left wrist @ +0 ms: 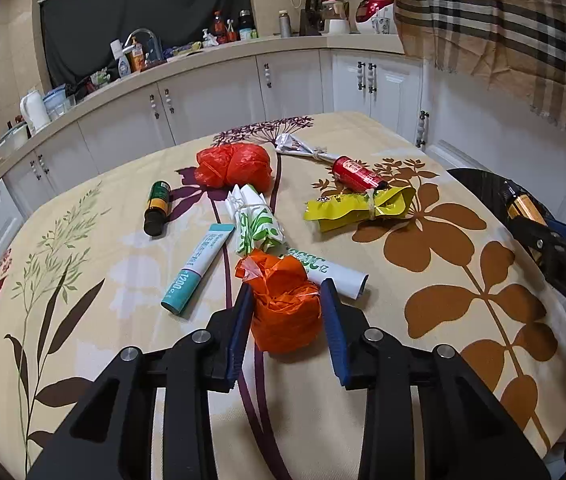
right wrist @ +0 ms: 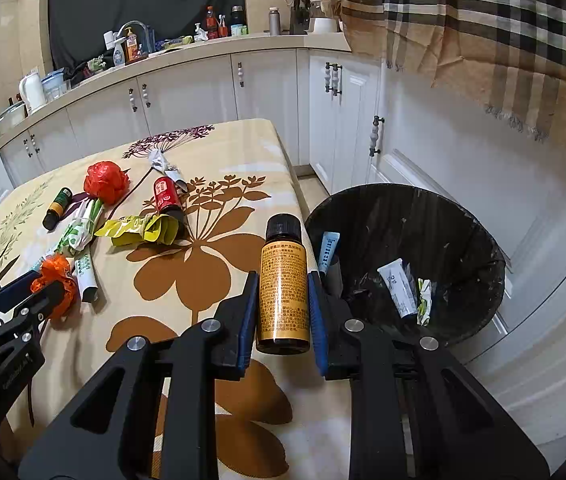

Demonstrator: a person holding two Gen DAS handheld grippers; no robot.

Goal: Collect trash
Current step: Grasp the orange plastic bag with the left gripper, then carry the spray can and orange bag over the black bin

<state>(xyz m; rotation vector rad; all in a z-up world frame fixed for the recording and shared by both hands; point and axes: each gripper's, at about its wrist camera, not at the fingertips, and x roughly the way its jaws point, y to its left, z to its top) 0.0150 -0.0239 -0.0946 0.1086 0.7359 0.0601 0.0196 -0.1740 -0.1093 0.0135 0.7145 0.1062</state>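
My left gripper is shut on a crumpled orange plastic bag that rests on the flowered tablecloth; both blue pads touch its sides. Around it lie a teal tube, a white tube, a tied green-and-white wrapper, a small dark bottle, a red plastic bag, a yellow-green pouch, a red can and a silvery wrapper. My right gripper is shut on an amber bottle at the table's right edge, beside the black trash bin.
The bin holds tubes and a wrapper. White cabinets and a cluttered counter run behind the table. A plaid cloth hangs at the upper right. A strip of floor separates table and cabinets.
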